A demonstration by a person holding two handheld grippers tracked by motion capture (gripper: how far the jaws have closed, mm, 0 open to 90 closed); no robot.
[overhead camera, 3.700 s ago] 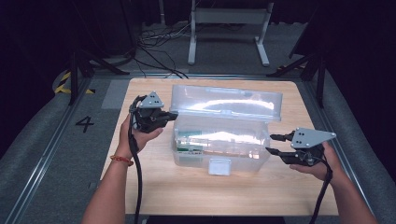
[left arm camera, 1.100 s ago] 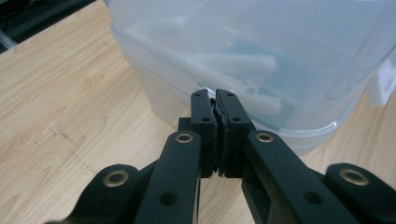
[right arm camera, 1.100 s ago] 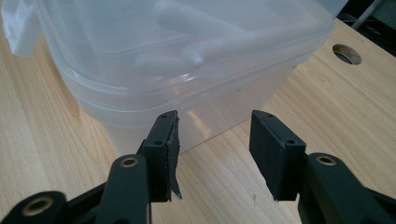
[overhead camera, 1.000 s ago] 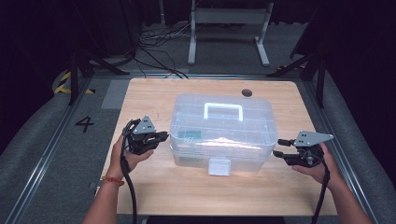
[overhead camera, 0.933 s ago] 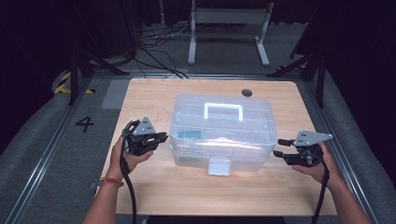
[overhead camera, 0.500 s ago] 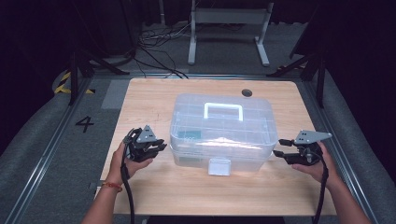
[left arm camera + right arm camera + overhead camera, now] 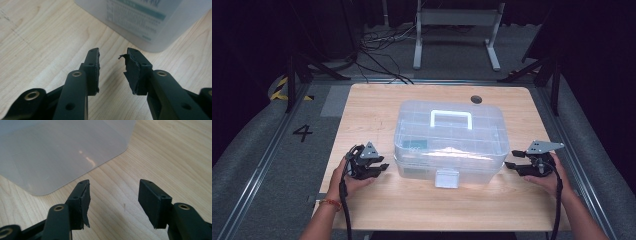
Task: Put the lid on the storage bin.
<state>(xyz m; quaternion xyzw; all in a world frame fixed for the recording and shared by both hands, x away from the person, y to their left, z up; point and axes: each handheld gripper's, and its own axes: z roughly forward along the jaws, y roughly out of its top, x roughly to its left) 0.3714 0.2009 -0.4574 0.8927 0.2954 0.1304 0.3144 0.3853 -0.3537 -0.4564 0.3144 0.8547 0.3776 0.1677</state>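
A clear plastic storage box [image 7: 447, 140] with a white handle [image 7: 451, 118] on its closed lid and a white front latch [image 7: 446, 178] stands in the middle of the wooden table [image 7: 377, 107]. My left gripper [image 7: 381, 168] rests low on the table just left of the box, open and holding nothing; in the left gripper view the box's labelled corner [image 7: 140, 20] lies ahead of my gripper [image 7: 111, 63]. My right gripper [image 7: 510, 165] sits open just right of the box, with the box's wall [image 7: 57, 152] ahead and to the left of my gripper [image 7: 113, 192].
A dark round hole [image 7: 476, 99] marks the table's far right part. Beyond the table lie a metal stand [image 7: 457, 30] and cables [image 7: 377, 45] on the floor. A floor mark "4" [image 7: 302, 132] is at the left.
The box lid, open 3.7 s ago, is shut. My left gripper has dropped from the box's upper left down to the table toward the front edge. The right gripper has hardly moved.
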